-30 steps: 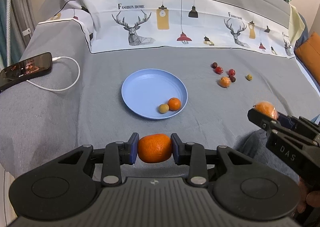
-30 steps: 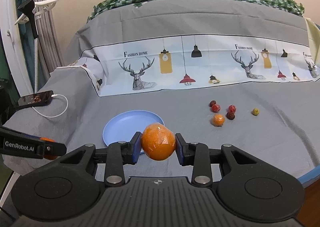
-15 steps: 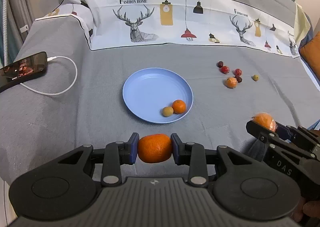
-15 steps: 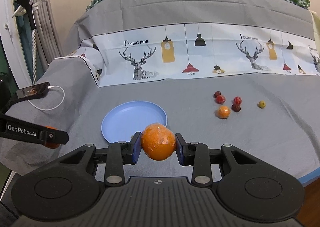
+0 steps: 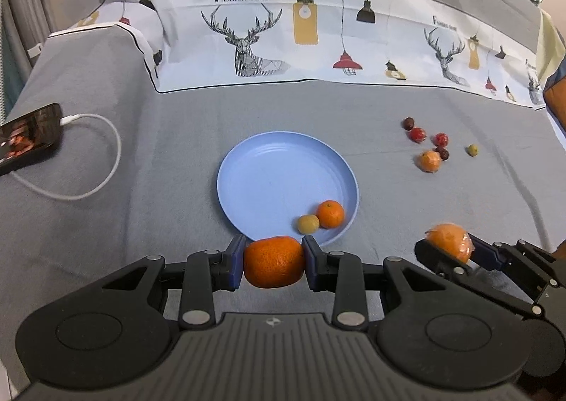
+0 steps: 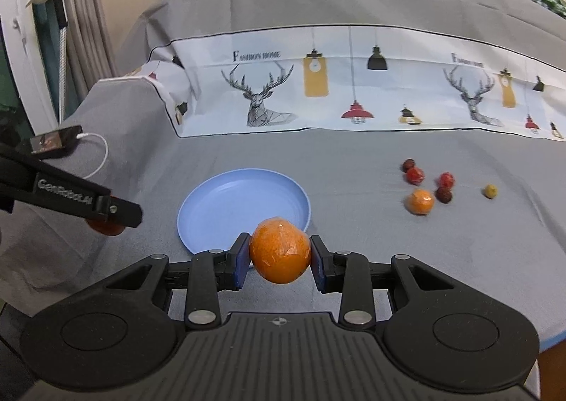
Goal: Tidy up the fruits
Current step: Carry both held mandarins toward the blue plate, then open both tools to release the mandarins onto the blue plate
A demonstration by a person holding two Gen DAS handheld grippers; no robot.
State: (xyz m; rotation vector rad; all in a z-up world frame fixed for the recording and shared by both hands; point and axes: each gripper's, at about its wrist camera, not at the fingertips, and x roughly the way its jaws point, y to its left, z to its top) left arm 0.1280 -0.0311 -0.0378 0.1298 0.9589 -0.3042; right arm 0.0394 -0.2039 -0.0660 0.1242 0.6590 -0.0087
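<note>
My left gripper [image 5: 273,261] is shut on an orange [image 5: 273,265], held just short of the near rim of the blue plate [image 5: 269,174]. The plate holds a small orange [image 5: 329,213] and a yellow-green fruit [image 5: 307,224]. My right gripper [image 6: 279,254] is shut on a plastic-wrapped orange [image 6: 279,252] near the plate's [image 6: 226,203] front right edge; it also shows in the left wrist view [image 5: 447,242]. Loose fruits lie to the right: a wrapped orange [image 5: 429,160], several red and dark berries [image 5: 418,134], and a small olive-coloured fruit [image 5: 472,150].
A phone [image 5: 26,139] with a white charging cable [image 5: 99,167] lies at the left on the grey sheet. A printed deer-pattern cloth [image 5: 318,40] rises at the back. An orange cushion [image 5: 555,97] sits at the far right edge.
Both grippers have moved forward toward the plate, each still holding its orange. The plate and loose fruits look nearer and have not moved on the sheet.
</note>
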